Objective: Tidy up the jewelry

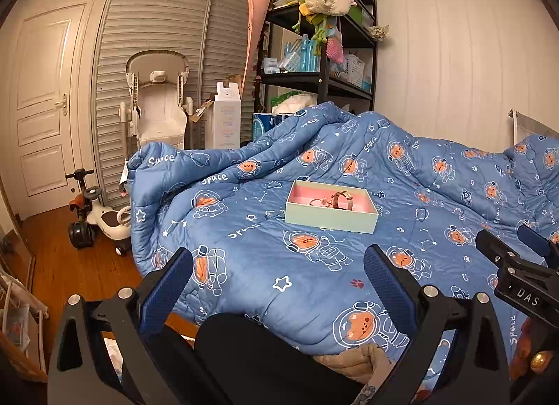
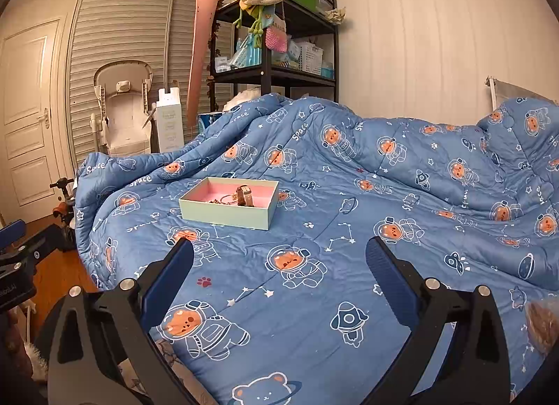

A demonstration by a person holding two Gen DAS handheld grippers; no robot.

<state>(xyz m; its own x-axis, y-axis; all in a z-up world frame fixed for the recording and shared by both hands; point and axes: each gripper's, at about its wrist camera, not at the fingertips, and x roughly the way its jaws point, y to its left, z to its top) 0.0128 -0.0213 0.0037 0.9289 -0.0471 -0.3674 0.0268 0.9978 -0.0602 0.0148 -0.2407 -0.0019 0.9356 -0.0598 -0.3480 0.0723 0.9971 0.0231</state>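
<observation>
We are holding both grippers low over the near edge of the bed, well short of the box [image 1: 331, 208], and we are using this box as our landmark. The left gripper [image 1: 277, 277] is keeping its fingers wide apart with nothing between them, and the right gripper [image 2: 279, 275] is doing the same; both are pointing toward the box, which we judge is a ready posture for reaching or a resting posture after reaching. The box is sitting open on the blue quilt [image 1: 314, 265], on a flat part in front of the bunched folds, probably because the soft cover is giving a level place there. Inside the box, on its pink lining, the jewelry is lying: a brown strap piece like a watch [image 1: 340, 199] is standing near the middle, and just beside it, toward the left wall, a small ring-like piece with a chain [image 1: 316, 201] is resting; the details are too small for us to name surely. We are not seeing any jewelry on the quilt around the box. So the scene is fitting two readings: pieces already gathered in the box, or pieces waiting there to be sorted.
</observation>
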